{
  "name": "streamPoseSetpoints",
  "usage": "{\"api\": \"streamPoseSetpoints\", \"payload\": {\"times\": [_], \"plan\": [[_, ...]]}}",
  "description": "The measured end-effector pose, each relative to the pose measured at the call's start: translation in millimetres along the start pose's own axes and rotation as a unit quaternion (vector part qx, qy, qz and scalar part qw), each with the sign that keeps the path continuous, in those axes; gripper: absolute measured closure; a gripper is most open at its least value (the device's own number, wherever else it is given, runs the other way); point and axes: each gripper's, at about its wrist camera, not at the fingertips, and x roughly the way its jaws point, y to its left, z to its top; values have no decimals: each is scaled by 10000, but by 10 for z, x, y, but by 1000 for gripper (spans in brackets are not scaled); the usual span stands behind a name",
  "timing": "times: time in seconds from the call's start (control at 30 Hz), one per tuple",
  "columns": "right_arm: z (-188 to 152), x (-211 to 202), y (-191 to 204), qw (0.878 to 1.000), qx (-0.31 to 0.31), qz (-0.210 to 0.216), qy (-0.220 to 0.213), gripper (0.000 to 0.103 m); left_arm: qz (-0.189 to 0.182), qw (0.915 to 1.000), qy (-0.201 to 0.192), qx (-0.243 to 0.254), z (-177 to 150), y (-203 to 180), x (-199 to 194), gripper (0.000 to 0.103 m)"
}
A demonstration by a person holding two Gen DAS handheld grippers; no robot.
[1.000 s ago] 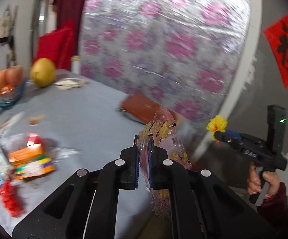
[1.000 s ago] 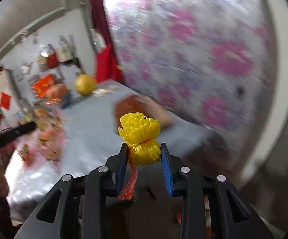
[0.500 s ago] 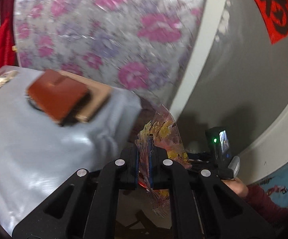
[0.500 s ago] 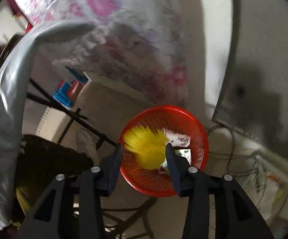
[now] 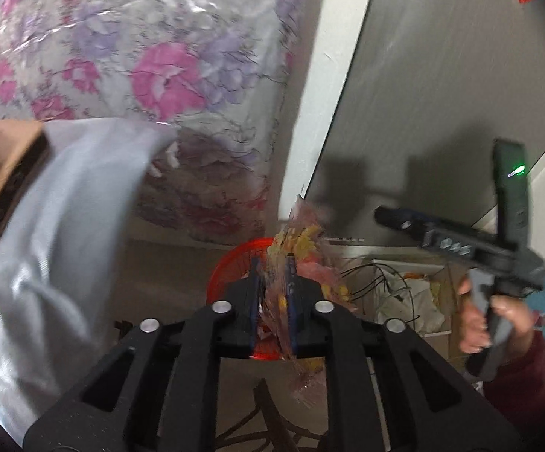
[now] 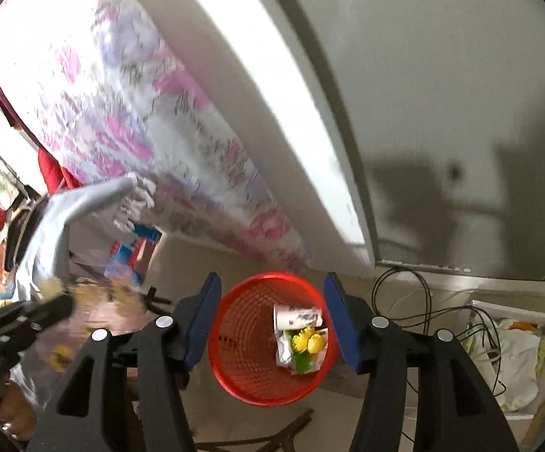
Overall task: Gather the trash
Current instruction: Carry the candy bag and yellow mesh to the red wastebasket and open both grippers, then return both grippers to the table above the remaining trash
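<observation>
Daylit interior, uneven exposure, motion blur in both wrist views.

Strong fisheye bending and dark vignette corners mark both views. The white door frame [image 6: 272, 86] is overexposed. Hard shadows fall on the grey wall [image 6: 460, 196]. The floral plastic sheet [image 5: 152, 56] shows glare and smear. The grey tablecloth [image 5: 46, 233] is streaked; the red basket [image 6: 268, 339] is comparatively sharp.

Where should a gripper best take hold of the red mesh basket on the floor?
Probably at the rim of the red basket, from above. It stands upright with an open mouth, so one finger fits inside the thin wall, one outside.
</observation>
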Motion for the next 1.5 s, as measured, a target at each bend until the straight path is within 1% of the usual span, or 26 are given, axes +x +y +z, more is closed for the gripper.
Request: {"api": "streamPoseSetpoints", "payload": {"times": [0.03, 0.1, 0.13, 0.17, 0.2, 0.4, 0.5, 0.57, 0.6, 0.67, 0.73, 0.8, 0.93, 1.0, 1.03, 1.07, 1.13, 1.17, 1.2, 1.23, 1.27, 1.3, 1.33, 1.37, 1.43, 1.5], "plan": [[20, -36, -15, 10000, 3, 7, -51, 47, 56, 10000, 18, 8, 4, -16, 22, 70], [38, -82, -5, 9999, -6, 50, -122, 47, 202, 9997, -97, -13, -9, -39, -18, 44], [40, -100, 12, 9998, -26, 82, -151, 47, 239, 9996, -155, 0, -13, -51, -48, 38], [39, -127, 35, 9998, -50, 101, -173, 47, 296, 9993, -230, 22, -21, -61, -91, 30], [38, -136, 60, 9997, -79, 119, -183, 47, 343, 9990, -299, 33, -22, -67, -131, 25], [10, -164, 237, 9992, -269, 238, -184, 47, 313, 9985, -433, -95, 42, -61, -204, 24], [-9, -144, 263, 9991, -302, 248, -174, 47, 292, 9986, -431, -76, 109, -85, -116, 24], [-12, -135, 244, 9992, -278, 242, -160, 47, 398, 9982, -455, 44, 121, -116, -17, 22], [-14, -134, 229, 9993, -258, 235, -160, 47, 485, 9981, -336, 159, 118, -133, 66, 14], [-11, -143, 187, 9994, -217, 210, -181, 47, 568, 9982, -148, 148, 96, -125, 167, 7], [-8, -159, 156, 9994, -194, 183, -207, 47, 463, 9989, -12, 91, 73, -104, 218, 7], [-8, -168, 139, 9994, -175, 185, -215, 47, 210, 9997, 155, -35, 81, -66, 252, 7], [-13, -160, 150, 9994, -182, 217, -208, 47, -142, 9986, 415, -310, 101, 22, 292, 7], [-12, -150, 160, 9994, -183, 236, -196, 47, -220, 9969, 695, -287, 100, 20, 402, 7], [-14, -144, 170, 9993, -192, 248, -190, 47, -171, 9960, 822, -321, 104, 25, 475, 7], [-15, -143, 174, 9993, -200, 248, -189, 47, -164, 9946, 949, -386, 110, 37, 557, 7], [-20, -136, 189, 9993, -221, 264, -169, 47, -284, 9882, 1401, -550, 94, 72, 780, 7], [-22, -133, 194, 9992, -239, 269, -160, 47, -173, 9806, 1863, -587, 65, 77, 965, 7], [-25, -126, 202, 9992, -271, 255, -151, 47, 30, 9774, 2022, -619, 46, 82, 1039, 7], [-30, -121, 199, 9991, -305, 236, -151, 47, 56, 9776, 2008, -632, 32, 89, 1056, 7], [-34, -111, 193, 9992, -317, 217, -141, 47, -72, 9780, 1988, -632, 28, 88, 1088, 7], [-38, -89, 185, 9992, -337, 187, -104, 46, -181, 9750, 2118, -650, 23, 97, 1148, 7], [-52, -45, 170, 9992, -392, 110, -2, 46, -176, 9729, 2188, -725, 22, 122, 1181, 7], [-68, -19, 154, 9991, -418, 56, 46, 46, -175, 9723, 2158, -884, 31, 170, 1187, 7], [-95, 7, 100, 9991, -403, -11, 89, 46, -292, 9729, 2058, -1009, 53, 218, 1134, 7], [-97, 18, 41, 9994, -317, 1, 98, 46, -257, 9768, 1905, -941, 72, 208, 1022, 7]]}}
